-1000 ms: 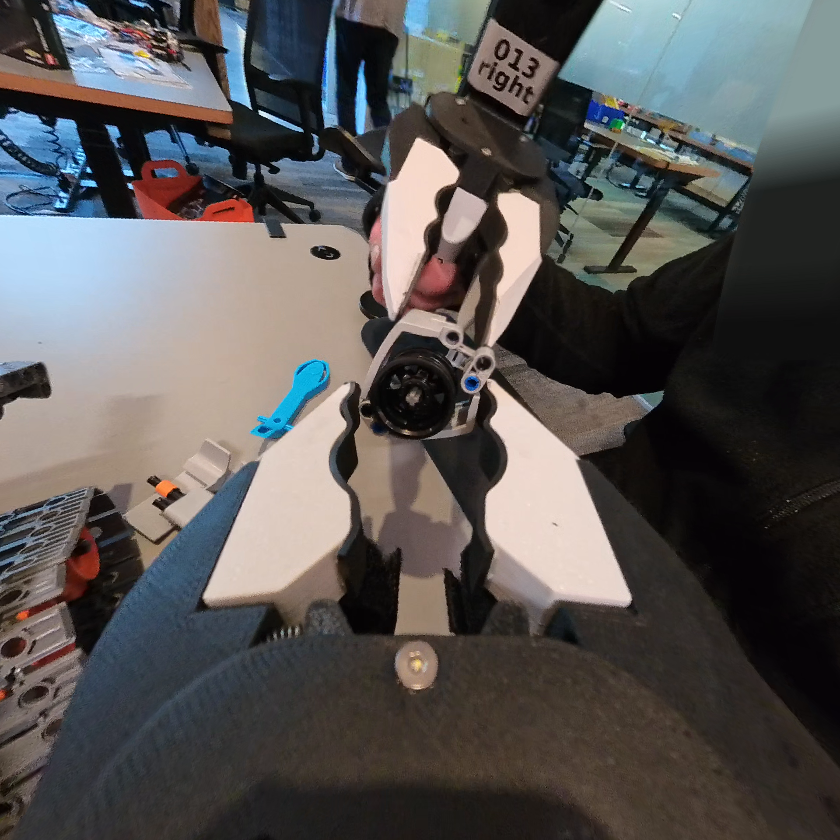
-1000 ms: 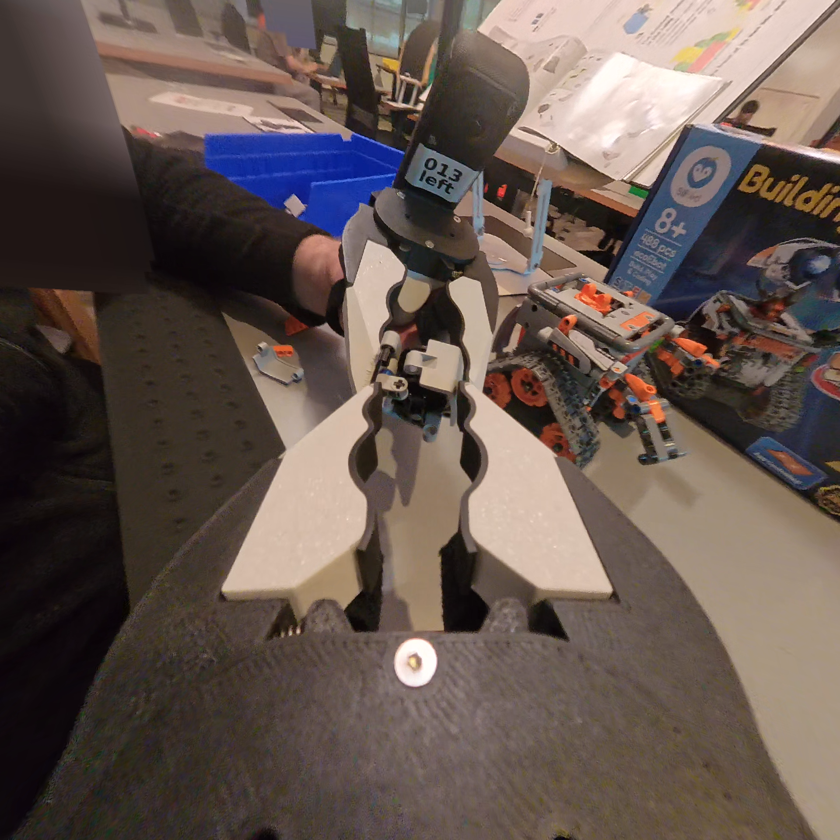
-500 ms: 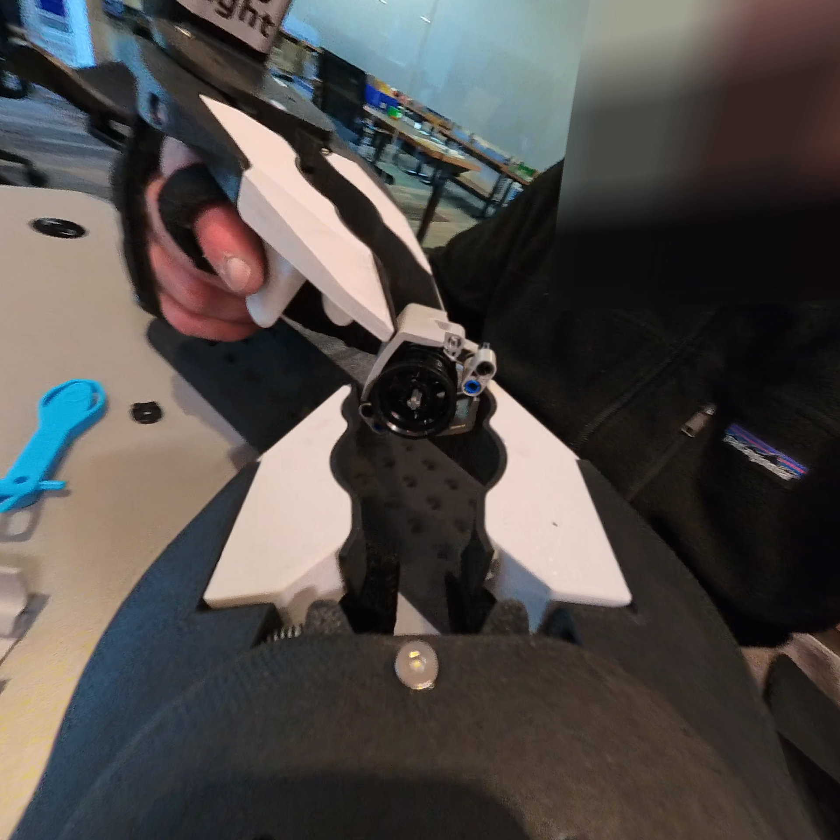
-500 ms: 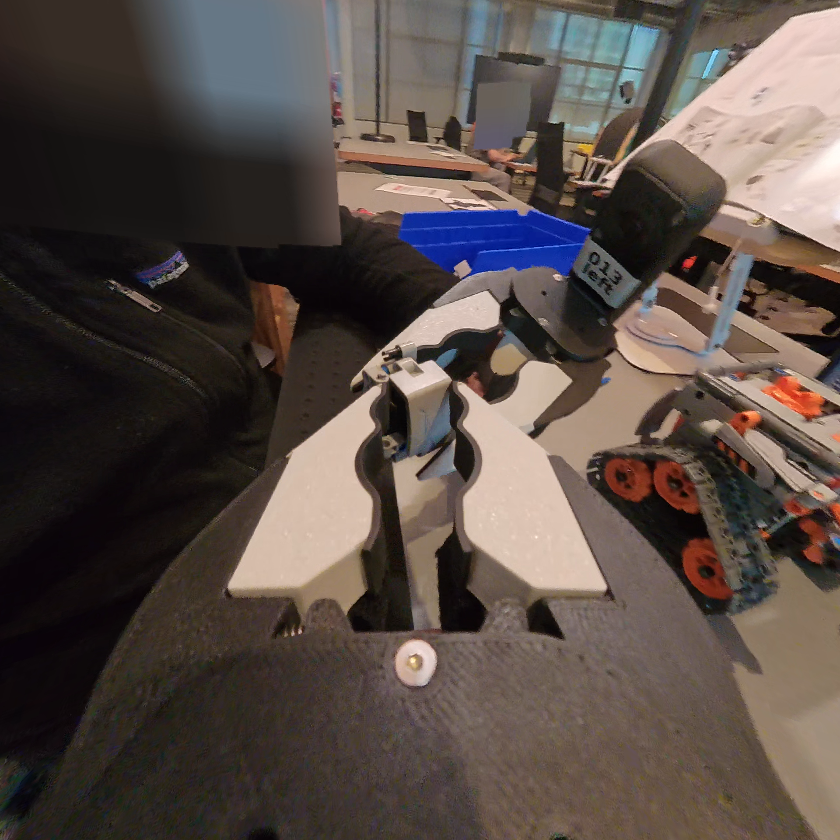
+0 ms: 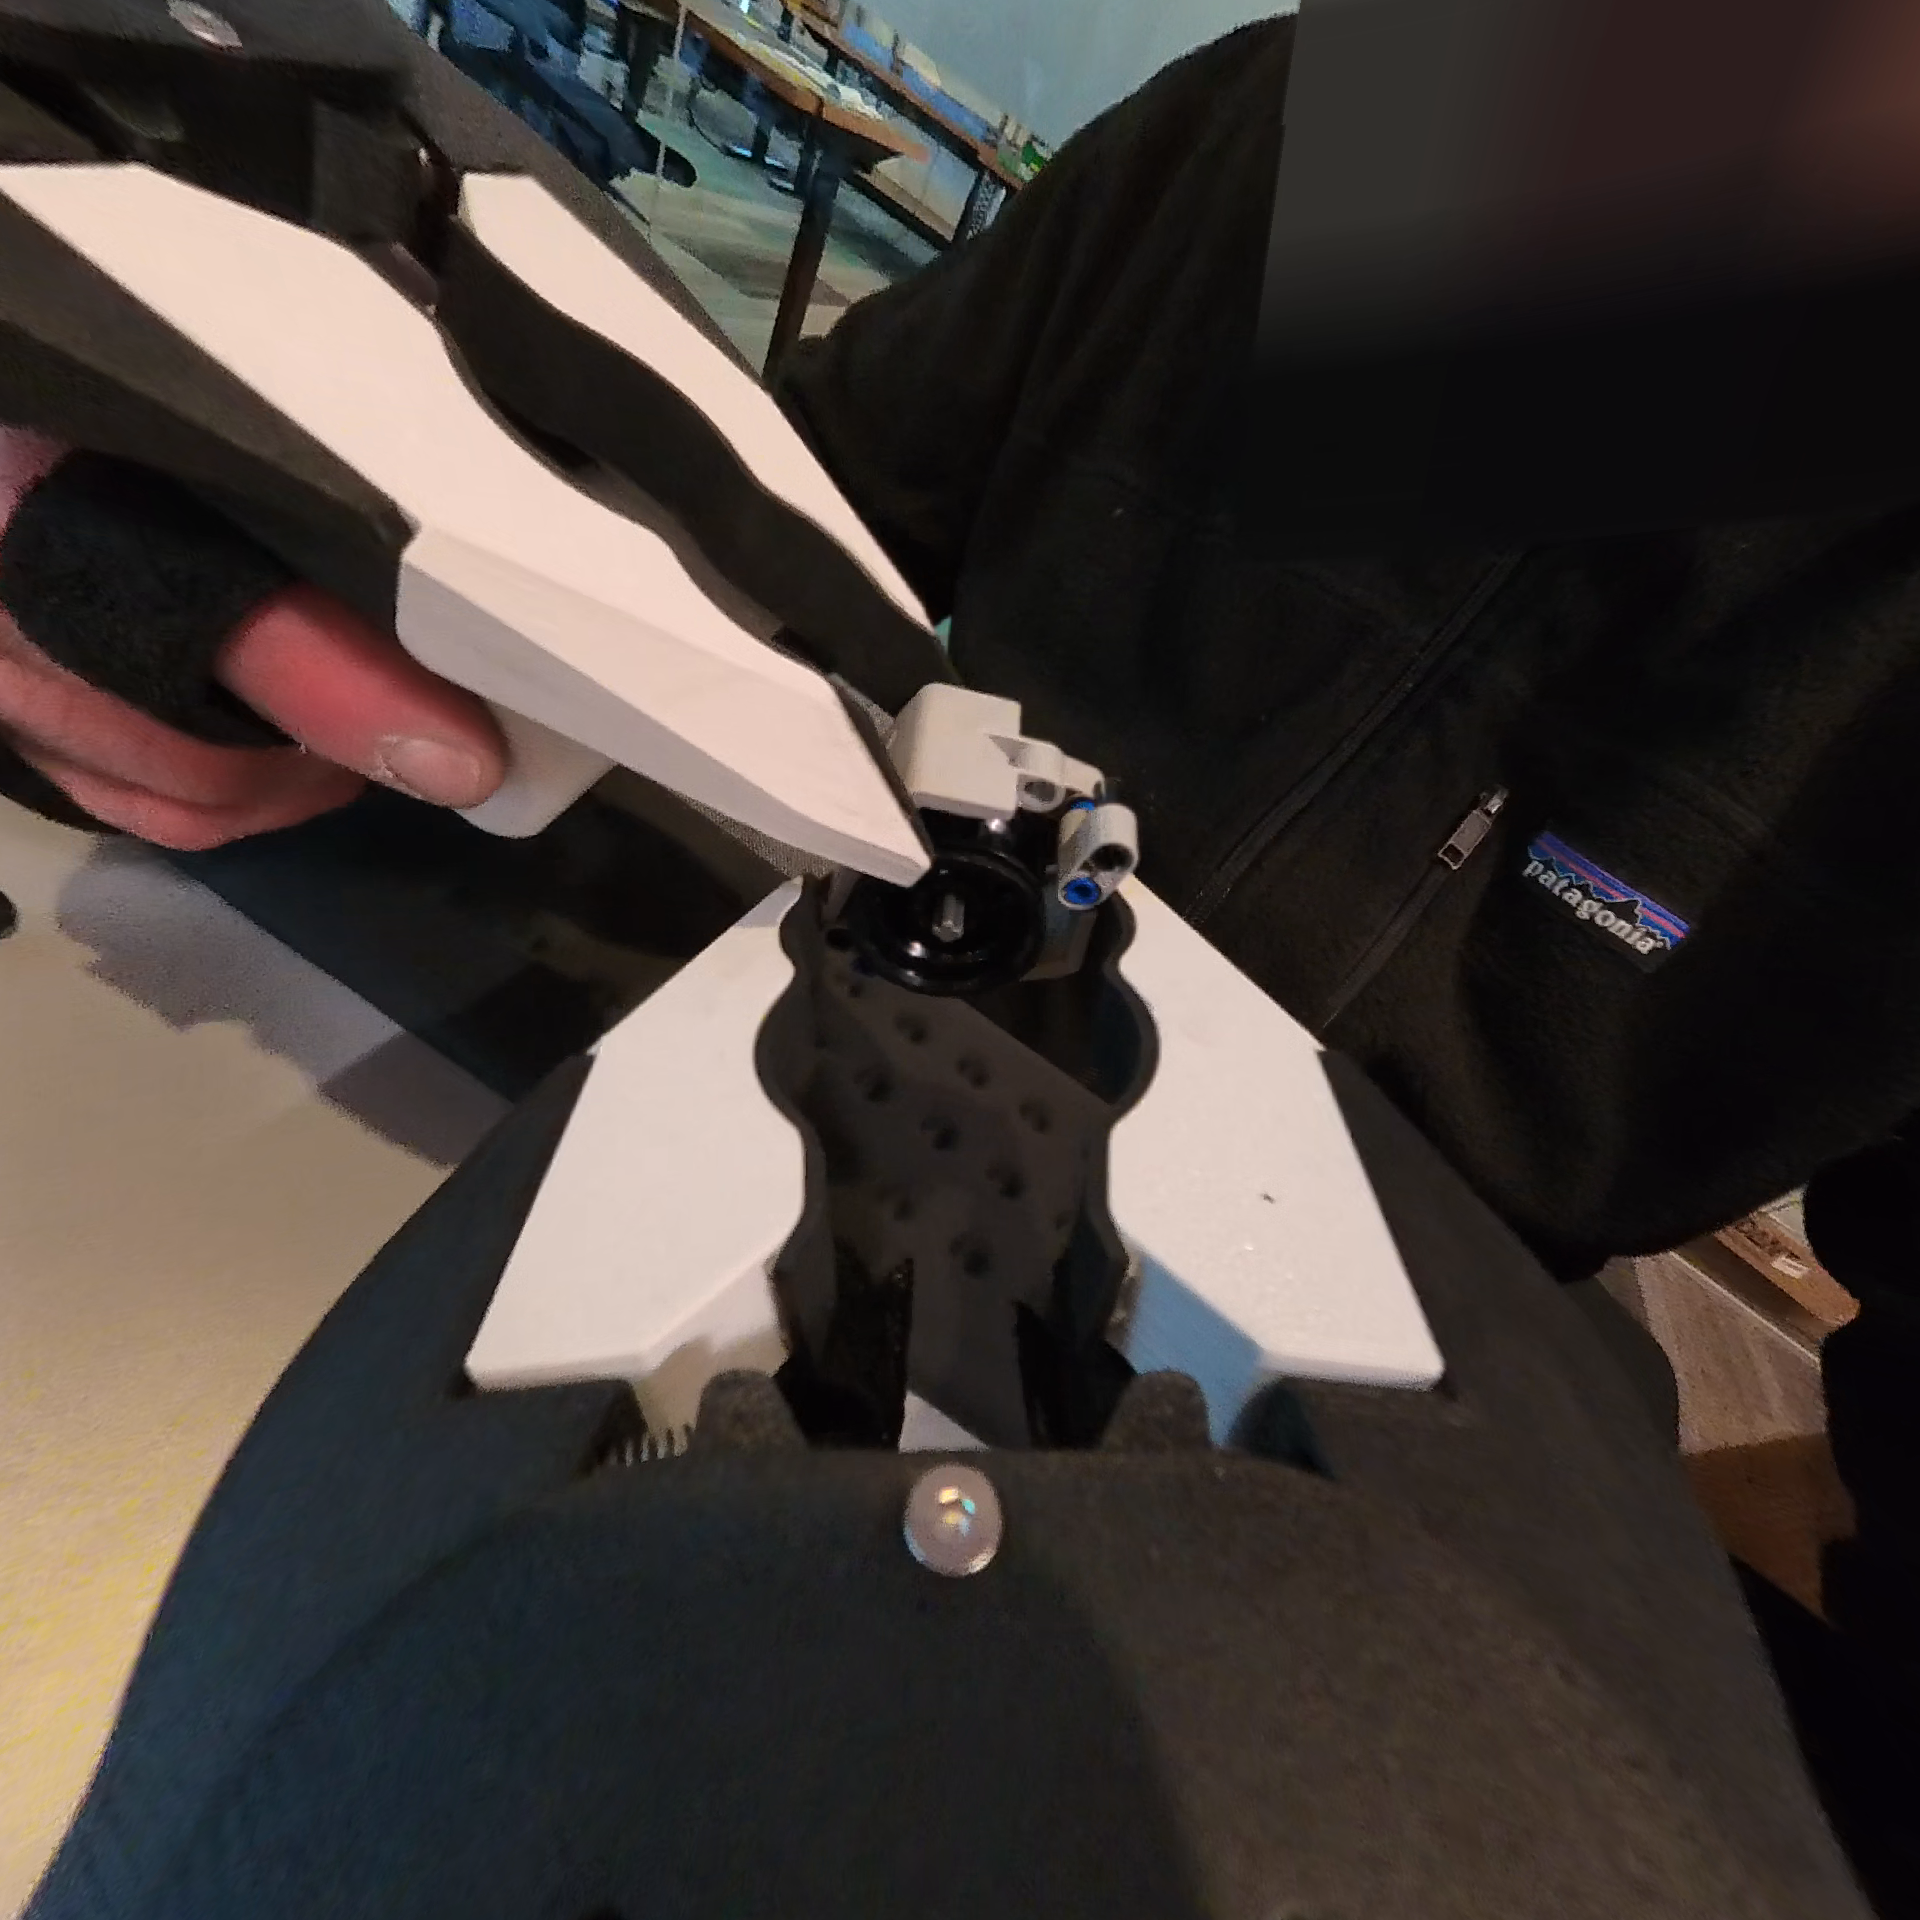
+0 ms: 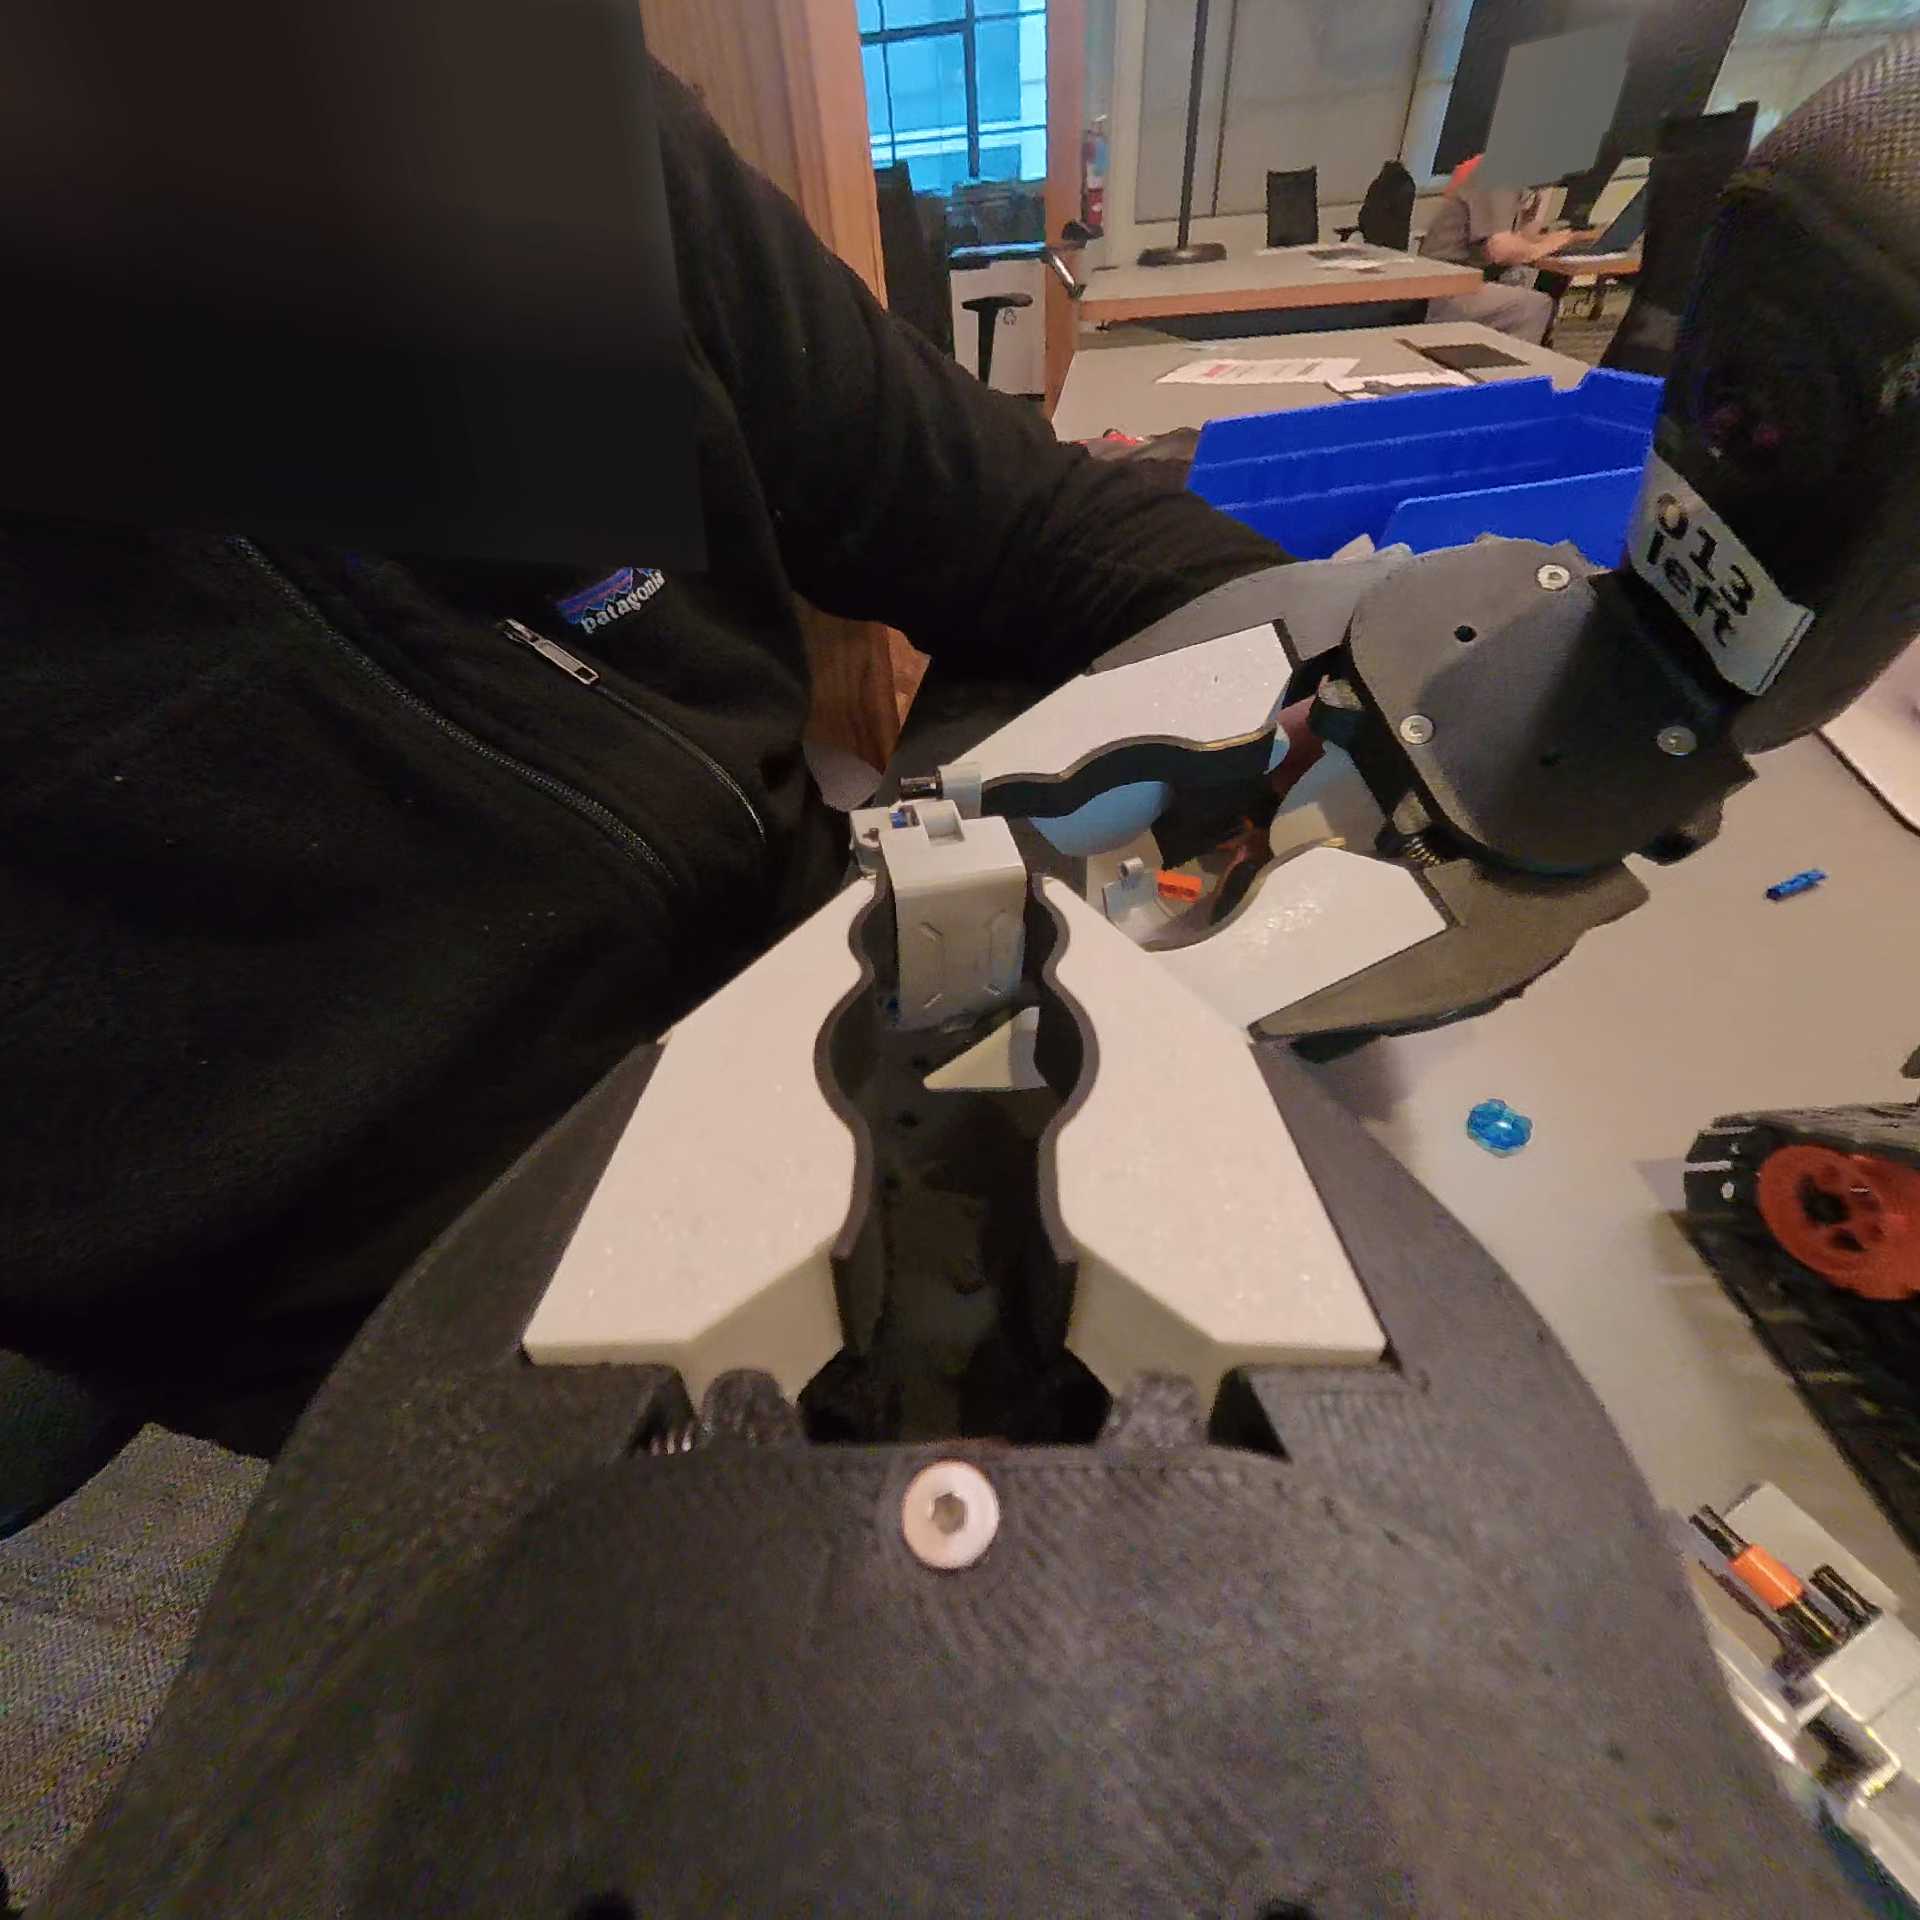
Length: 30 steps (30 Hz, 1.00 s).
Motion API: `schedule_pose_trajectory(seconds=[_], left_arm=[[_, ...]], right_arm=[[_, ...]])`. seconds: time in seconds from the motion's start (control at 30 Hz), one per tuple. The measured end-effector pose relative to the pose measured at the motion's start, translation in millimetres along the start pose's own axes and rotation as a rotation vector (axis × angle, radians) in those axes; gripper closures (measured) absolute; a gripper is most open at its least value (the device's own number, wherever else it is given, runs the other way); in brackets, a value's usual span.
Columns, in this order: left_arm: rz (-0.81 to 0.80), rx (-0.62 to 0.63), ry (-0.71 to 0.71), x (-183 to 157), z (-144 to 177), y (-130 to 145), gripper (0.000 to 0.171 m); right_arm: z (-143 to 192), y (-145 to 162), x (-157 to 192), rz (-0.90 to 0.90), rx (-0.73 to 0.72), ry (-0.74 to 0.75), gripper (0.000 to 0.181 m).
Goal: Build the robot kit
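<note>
Left wrist view: the left gripper point(image 5: 961, 914) points up off the table toward the person's black fleece jacket point(image 5: 1455, 623). Its white fingers point(image 5: 665, 1164) close on a small brick assembly point(image 5: 971, 862), a black wheel hub with a grey housing on top and a blue pin at its right side. The right gripper point(image 5: 883, 821) comes in from the upper left, tilted downward, its white tips pinching the grey housing of the same assembly. A bare hand point(image 5: 208, 686) wraps the right gripper's handle at the left edge. Below it lies the pale table point(image 5: 156, 1195).

Right wrist view: the right gripper point(image 6: 956, 935) aims at the jacket point(image 6: 416, 831), its fingers clamped on the grey housing of the brick assembly point(image 6: 951, 904). The left gripper point(image 6: 940, 800) reaches in from the right, lying nearly level, its tips on the far end of that piece. A blue bin point(image 6: 1455, 468) stands near the table's far edge behind the left gripper; its contents cannot be made out. A tracked model with orange wheels point(image 6: 1829, 1216) sits at the right edge, with a round blue stud point(image 6: 1499, 1125) near it on the table point(image 6: 1558, 1039).
</note>
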<state>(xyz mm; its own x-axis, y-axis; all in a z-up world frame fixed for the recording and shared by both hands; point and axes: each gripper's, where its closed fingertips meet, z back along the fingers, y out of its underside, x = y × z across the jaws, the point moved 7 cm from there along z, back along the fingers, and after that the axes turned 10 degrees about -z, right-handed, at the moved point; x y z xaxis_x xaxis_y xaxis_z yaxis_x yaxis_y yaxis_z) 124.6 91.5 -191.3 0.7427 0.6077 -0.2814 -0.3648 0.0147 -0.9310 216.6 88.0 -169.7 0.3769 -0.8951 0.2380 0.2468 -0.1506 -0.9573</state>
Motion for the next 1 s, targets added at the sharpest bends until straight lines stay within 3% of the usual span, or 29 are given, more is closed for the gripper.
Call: schedule_pose_trajectory(seconds=[0.13, 0.3, 0.4, 0.47, 0.57, 1.0], left_arm=[[0.009, -0.046, -0.066, 5.7, 12.4, -3.1, 0.121], [-0.092, -0.146, -0.482, 22.9, 53.6, -21.5, 0.107], [-0.230, -0.152, -0.707, 21.5, 64.2, -34.7, 0.114], [-0.278, -0.136, -0.818, 23.4, 65.1, -39.6, 0.129], [-0.317, -0.100, -0.905, 25.9, 62.5, -39.3, 0.143], [-0.299, -0.045, -0.861, 24.5, 60.9, -40.2, 0.144]], right_arm=[[7.6, -3.8, -2.8, 0.049, -0.036, 0.115, 0.159], [49.1, -11.7, -23.7, 0.004, -0.254, 0.376, 0.159], [62.9, -15.0, -28.5, 0.004, -0.322, 0.471, 0.159], [66.4, -14.4, -33.4, -0.001, -0.341, 0.530, 0.159], [67.4, -15.0, -33.4, 0.004, -0.356, 0.554, 0.159], [66.4, -18.0, -28.4, 0.028, -0.400, 0.507, 0.158]])
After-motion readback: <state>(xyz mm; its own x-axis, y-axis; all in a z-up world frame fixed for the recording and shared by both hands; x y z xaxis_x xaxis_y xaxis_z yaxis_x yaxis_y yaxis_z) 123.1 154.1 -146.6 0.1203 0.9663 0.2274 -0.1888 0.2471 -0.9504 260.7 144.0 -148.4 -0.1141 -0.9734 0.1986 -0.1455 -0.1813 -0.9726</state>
